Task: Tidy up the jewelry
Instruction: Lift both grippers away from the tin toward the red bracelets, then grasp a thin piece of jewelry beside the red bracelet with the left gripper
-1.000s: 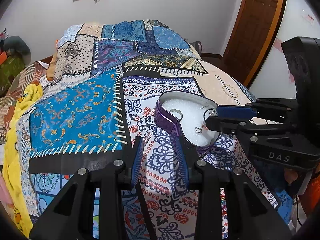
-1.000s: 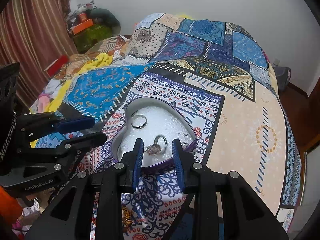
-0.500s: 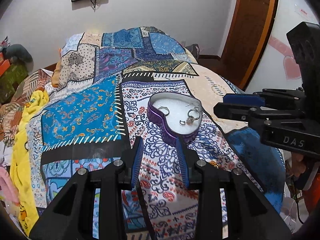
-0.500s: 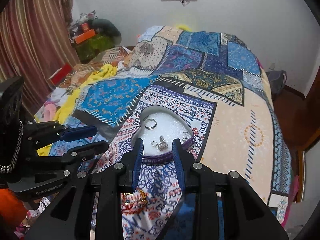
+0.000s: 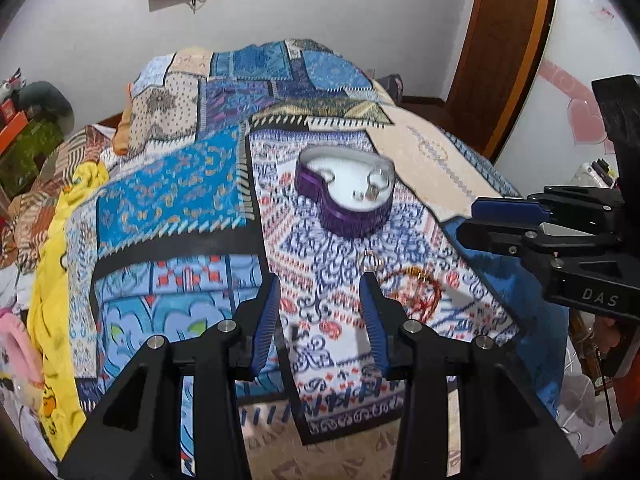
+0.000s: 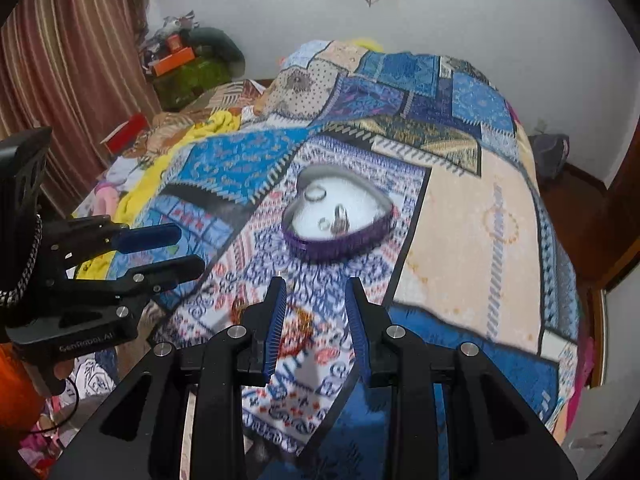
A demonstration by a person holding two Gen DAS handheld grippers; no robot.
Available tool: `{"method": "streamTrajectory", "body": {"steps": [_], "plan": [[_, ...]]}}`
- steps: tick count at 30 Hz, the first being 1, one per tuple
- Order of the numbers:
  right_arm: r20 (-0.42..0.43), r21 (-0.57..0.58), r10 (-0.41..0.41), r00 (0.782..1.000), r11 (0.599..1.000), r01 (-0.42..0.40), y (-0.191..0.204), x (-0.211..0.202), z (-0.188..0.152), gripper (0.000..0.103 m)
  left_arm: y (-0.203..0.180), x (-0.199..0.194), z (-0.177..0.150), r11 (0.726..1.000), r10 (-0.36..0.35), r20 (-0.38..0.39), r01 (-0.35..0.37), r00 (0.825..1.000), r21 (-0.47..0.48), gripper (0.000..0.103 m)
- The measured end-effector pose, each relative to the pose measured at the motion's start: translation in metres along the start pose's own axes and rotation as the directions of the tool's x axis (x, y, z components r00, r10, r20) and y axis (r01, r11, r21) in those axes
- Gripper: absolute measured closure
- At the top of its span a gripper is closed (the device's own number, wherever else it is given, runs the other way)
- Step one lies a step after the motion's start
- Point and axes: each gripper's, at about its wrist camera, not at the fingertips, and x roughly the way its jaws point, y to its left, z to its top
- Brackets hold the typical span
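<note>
The left gripper (image 5: 320, 304) is opening, the right gripper (image 6: 314, 312) parted; both fingers grasp nothing. The loose ring (image 5: 370, 260) and bangle (image 5: 412, 292) could sink into the soft bed (image 6: 480, 220), causing a fumbled pinch

A patchwork-covered bed (image 5: 192, 184) is carrying a purple heart-shaped tin (image 5: 347, 216) mid-bed and a beaded bracelet (image 5: 416, 292) lying nearer its foot edge.

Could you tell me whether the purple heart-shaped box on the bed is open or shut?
Open: the heart-shaped box has no lid on, and rings lie exposed on its white lining.
</note>
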Motion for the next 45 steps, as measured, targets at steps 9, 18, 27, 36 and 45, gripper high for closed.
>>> {"method": "streamTrajectory", "body": {"steps": [9,18,27,36,45], "plan": [[-0.078,0.040,0.001,0.997,0.999,0.002,-0.010,0.015,-0.026,0.076,-0.002,0.019,-0.018,0.999,-0.015,-0.057,0.013,0.998,-0.036,0.063],[-0.084,0.085,0.021,0.996,0.996,-0.013,-0.020,0.015,-0.035,0.076,-0.014,0.031,-0.018,0.998,-0.056,-0.055,0.054,0.997,-0.046,0.069],[-0.080,0.098,0.036,0.996,0.995,-0.028,-0.019,0.017,-0.036,0.075,-0.019,0.042,-0.018,0.992,-0.112,-0.062,0.108,0.992,-0.070,0.095],[-0.078,0.101,0.041,0.996,0.994,-0.033,-0.018,0.014,-0.037,0.075,-0.024,0.025,-0.012,0.994,-0.102,-0.021,0.101,0.995,-0.046,0.101],[-0.080,0.070,0.049,0.996,0.997,-0.043,-0.008,0.013,-0.033,0.075,-0.010,-0.011,-0.001,0.991,-0.098,0.098,0.106,0.990,-0.086,0.102]]}}
